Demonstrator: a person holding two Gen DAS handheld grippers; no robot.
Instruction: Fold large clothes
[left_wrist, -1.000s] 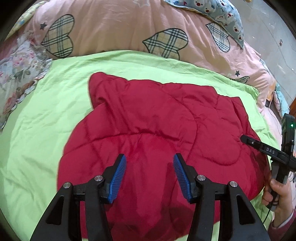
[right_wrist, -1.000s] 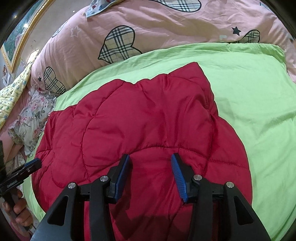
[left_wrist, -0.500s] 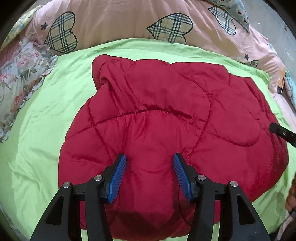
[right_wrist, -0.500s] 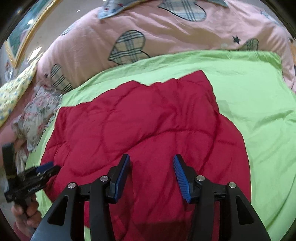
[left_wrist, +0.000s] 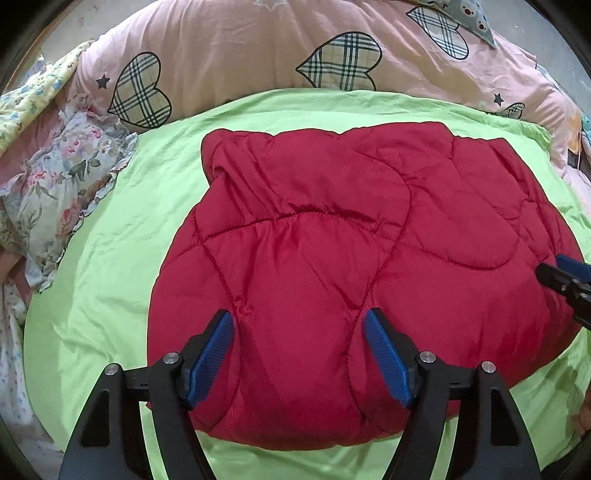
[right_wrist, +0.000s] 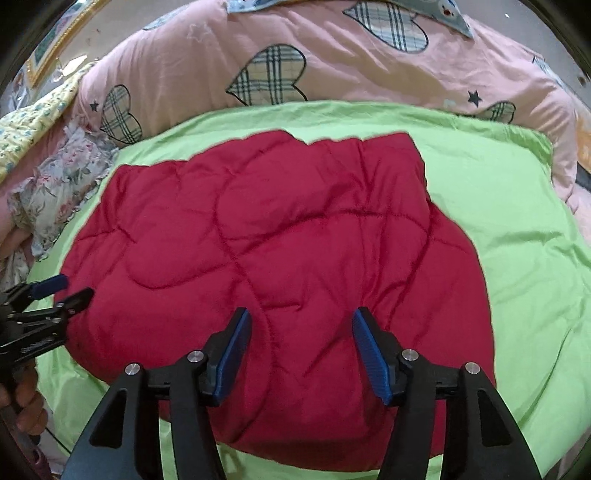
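Note:
A red quilted padded jacket (left_wrist: 351, 258) (right_wrist: 288, 258) lies folded into a compact bundle on a lime-green sheet (left_wrist: 110, 258) (right_wrist: 517, 240). My left gripper (left_wrist: 297, 321) hovers above the jacket's near edge, its jaws opening, with only the fabric below and nothing pinched between the blue pads. My right gripper (right_wrist: 301, 321) hangs over the near edge too, its jaws also opening and holding nothing. The right gripper's tip (left_wrist: 565, 277) shows at the right edge of the left wrist view; the left gripper (right_wrist: 48, 295) shows at the left of the right wrist view, gripped by a hand (right_wrist: 26, 402).
A pink duvet with plaid hearts (left_wrist: 295, 55) (right_wrist: 332, 74) is heaped behind the green sheet. A floral frilled cloth (left_wrist: 62, 177) (right_wrist: 59, 184) lies at the left. A yellow flowered fabric (left_wrist: 33, 96) sits in the far left corner.
Both grippers have drawn back from the jacket, which now sits farther off and more fully in view. Both pairs of jaws stand wider than before.

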